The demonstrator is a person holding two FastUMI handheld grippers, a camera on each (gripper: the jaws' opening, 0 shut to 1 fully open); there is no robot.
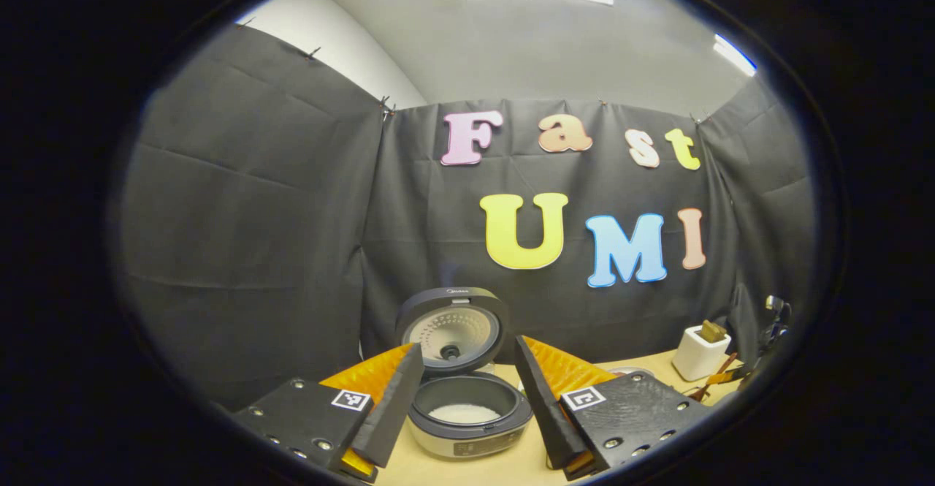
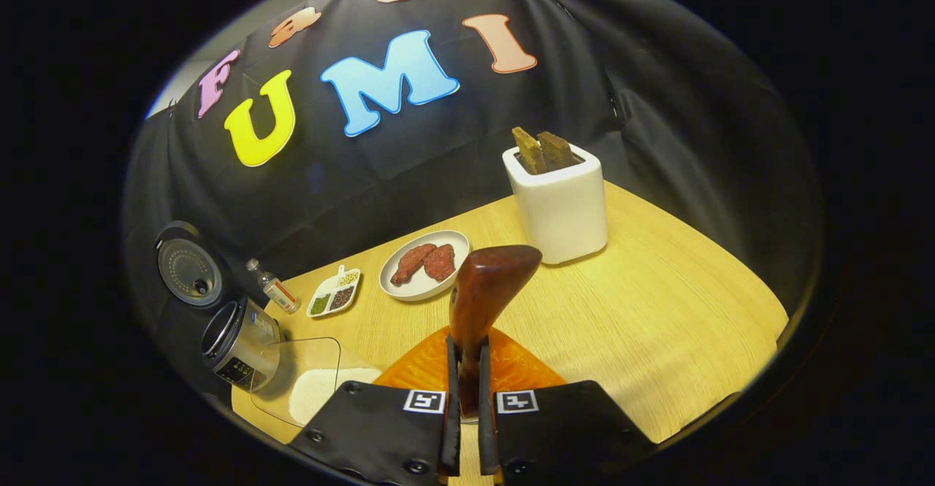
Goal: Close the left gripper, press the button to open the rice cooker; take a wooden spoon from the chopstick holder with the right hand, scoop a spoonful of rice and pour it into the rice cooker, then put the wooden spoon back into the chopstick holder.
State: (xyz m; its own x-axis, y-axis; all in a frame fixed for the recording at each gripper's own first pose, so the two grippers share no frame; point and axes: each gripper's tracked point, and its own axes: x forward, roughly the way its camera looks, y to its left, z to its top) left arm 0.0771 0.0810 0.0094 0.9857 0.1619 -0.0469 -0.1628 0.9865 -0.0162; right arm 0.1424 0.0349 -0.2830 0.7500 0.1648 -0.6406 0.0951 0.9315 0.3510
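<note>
With the rice cooker (image 1: 467,398) already standing open, its lid raised and white rice seen in the pot, the press is judged done. The wooden spoon (image 2: 486,296) is clamped upright in the right gripper (image 2: 467,398), near the chopstick holder (image 2: 561,204); its dark reddish bowl looks empty, so only returning it is judged left. The left gripper (image 1: 467,384) is spread, empty, before the cooker.

Item count, booth table

One rice cooker (image 2: 232,347), one spoon (image 2: 482,303), one holder (image 2: 561,204) with two utensils, one plate (image 2: 425,256) bearing two meat pieces, one bottle (image 2: 274,287), one divided dish (image 2: 334,292), one clear rice container (image 2: 307,380).
</note>
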